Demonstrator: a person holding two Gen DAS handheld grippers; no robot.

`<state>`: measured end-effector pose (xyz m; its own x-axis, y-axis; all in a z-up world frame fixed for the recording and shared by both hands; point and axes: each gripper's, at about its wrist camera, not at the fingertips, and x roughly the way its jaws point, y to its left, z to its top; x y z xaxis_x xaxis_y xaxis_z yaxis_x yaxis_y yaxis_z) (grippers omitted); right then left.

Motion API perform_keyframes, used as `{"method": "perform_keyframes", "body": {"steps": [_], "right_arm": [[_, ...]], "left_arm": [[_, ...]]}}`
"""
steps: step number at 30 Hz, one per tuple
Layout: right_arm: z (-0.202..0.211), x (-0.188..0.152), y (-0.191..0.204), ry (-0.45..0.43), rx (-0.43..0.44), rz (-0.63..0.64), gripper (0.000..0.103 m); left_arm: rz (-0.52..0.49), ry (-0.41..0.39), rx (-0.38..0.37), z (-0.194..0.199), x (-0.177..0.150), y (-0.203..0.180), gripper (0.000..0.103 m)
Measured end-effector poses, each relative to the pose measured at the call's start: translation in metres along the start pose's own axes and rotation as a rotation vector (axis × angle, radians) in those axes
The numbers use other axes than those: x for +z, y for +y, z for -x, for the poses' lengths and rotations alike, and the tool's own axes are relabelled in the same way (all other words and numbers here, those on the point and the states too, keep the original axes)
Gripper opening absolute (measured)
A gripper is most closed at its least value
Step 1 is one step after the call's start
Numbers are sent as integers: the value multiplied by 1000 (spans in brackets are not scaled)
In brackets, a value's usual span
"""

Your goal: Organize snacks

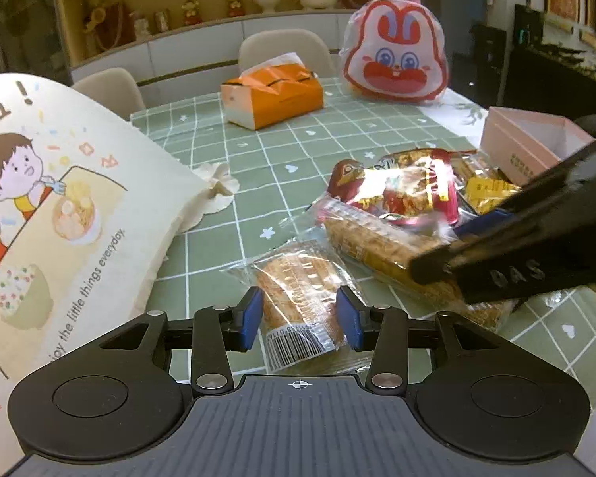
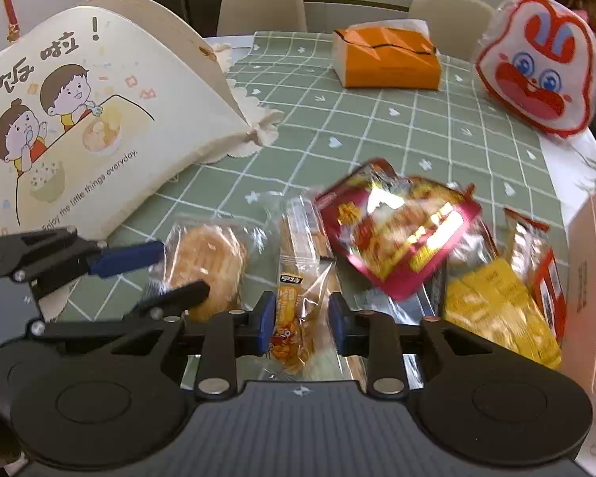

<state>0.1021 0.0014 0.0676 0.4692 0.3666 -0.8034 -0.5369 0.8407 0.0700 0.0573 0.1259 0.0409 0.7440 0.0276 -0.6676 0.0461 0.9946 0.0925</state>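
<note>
At the bottom centre of the left wrist view, the left gripper (image 1: 301,320) stands open with its blue pads either side of a round pastry (image 1: 298,290) in clear wrap, not pressing it. The pastry lies on the green checked table (image 1: 298,147). In the right wrist view, the right gripper (image 2: 301,320) is open too, its pads flanking a long bread pack (image 2: 294,310) that lies beside the pastry. A red snack bag (image 2: 397,230) and a yellow packet (image 2: 496,306) are heaped at lower right, near a pink box (image 2: 592,278). A cream cartoon bag (image 2: 79,119) fills the left; an orange tissue box (image 2: 389,59) and a rabbit-face bag (image 2: 536,63) sit toward the top.
</note>
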Motion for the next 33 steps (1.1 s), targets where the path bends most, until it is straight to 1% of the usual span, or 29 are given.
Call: {"method": "perform_keyframes", "body": {"steps": [1,3,6,7,8,10,12,13,14,16,19,20,21,22,24,25,28,31,33], "right_arm": [[2,-4,-2,-2,-9,4,34],[6,-11,-4,-18,-33,23,45],[13,-21,-8,-55,-65,49,50],[16,-25,-9,-67,-69,54,51],[19,-29,-10,-73,-68,55,54],[25,-38,-13,-88,-61,57,56],[30,-47,-16,-102,-61,64,58],[33,-52,-17,-109,-63,72,59],[35,-56,-18,-114,-68,79,59],[39,-64,-21,-124,-85,93,59],[45,-74,-25,-144,-106,108,63],[47,-77,-26,-153,-112,111,66],[49,-79,-28,-159,-109,110,69],[52,-81,-29,-165,-97,102,70],[56,-84,-33,-165,-54,81,74],[58,-86,-34,-156,-22,68,74],[59,-87,-36,-122,36,33,75],[50,-87,-37,-90,43,-1,75],[42,-87,-37,-73,17,-4,75]], "left_arm": [[-2,4,7,-1,0,-1,51],[-10,9,17,0,1,-3,52],[-25,19,45,-3,4,-8,52],[-24,25,45,-4,6,-10,52],[-20,36,36,-6,7,-12,52],[3,70,15,-12,9,-12,66],[35,96,1,-20,10,-9,69],[52,103,1,-24,9,-6,73],[67,105,-5,-27,9,-3,73],[96,102,2,-31,9,3,74],[108,96,9,-34,6,8,73],[112,88,1,-33,6,9,71],[119,71,-10,-31,4,10,66],[125,58,-13,-28,4,11,63],[140,38,-19,-21,1,13,61],[141,31,-30,-15,-1,13,60],[131,21,-73,6,-9,9,60],[108,17,-110,25,-20,2,59],[107,10,-111,34,-28,0,59]]}}
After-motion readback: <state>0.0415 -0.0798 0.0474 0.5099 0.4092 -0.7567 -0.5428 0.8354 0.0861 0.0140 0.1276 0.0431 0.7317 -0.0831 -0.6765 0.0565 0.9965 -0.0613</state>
